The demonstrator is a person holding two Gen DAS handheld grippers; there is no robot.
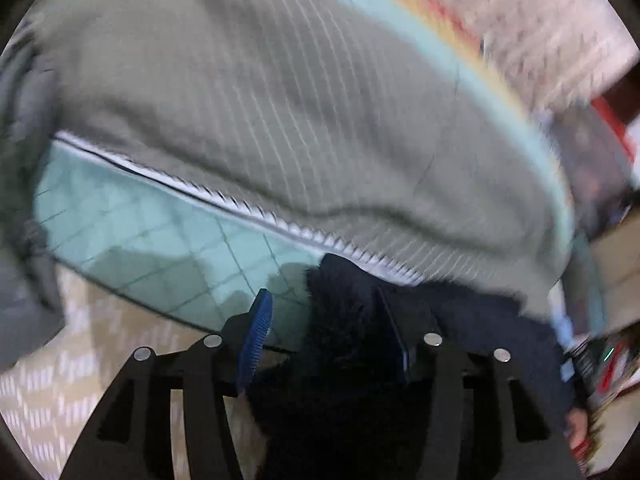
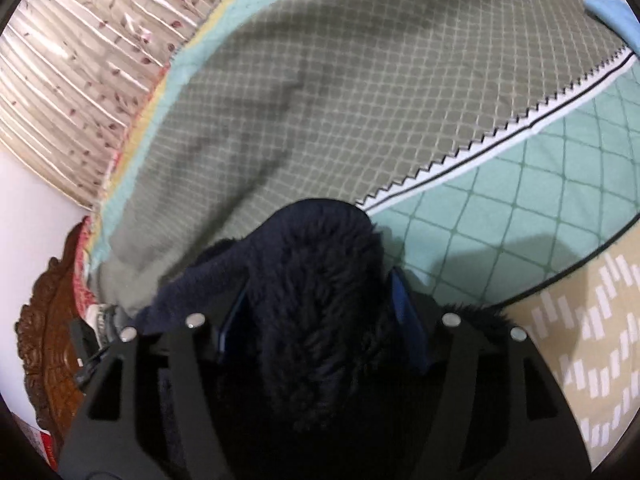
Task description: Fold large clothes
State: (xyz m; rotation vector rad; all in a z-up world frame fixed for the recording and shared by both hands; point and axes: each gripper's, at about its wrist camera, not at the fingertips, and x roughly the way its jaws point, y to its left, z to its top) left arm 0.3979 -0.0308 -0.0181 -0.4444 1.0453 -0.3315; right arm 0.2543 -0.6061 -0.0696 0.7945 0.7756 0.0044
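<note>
A dark navy fleece garment (image 1: 360, 320) fills the space between the fingers of my left gripper (image 1: 324, 340), whose blue pads (image 1: 256, 336) close on a thick bunch of it. The left wrist view is motion-blurred. In the right wrist view the same fuzzy navy garment (image 2: 320, 292) bulges up between the fingers of my right gripper (image 2: 320, 312), which is shut on it, with fleece hanging over both sides. Both grippers hold the garment above a bed.
The bed carries a grey-green grid-pattern cover (image 2: 340, 92) with a white zigzag edge and a teal quilted sheet (image 2: 520, 220) (image 1: 160, 232). A beige patterned bedspread (image 2: 580, 340) lies at the near edge. A carved wooden headboard (image 2: 48, 340) and pleated curtain (image 2: 80, 60) stand left.
</note>
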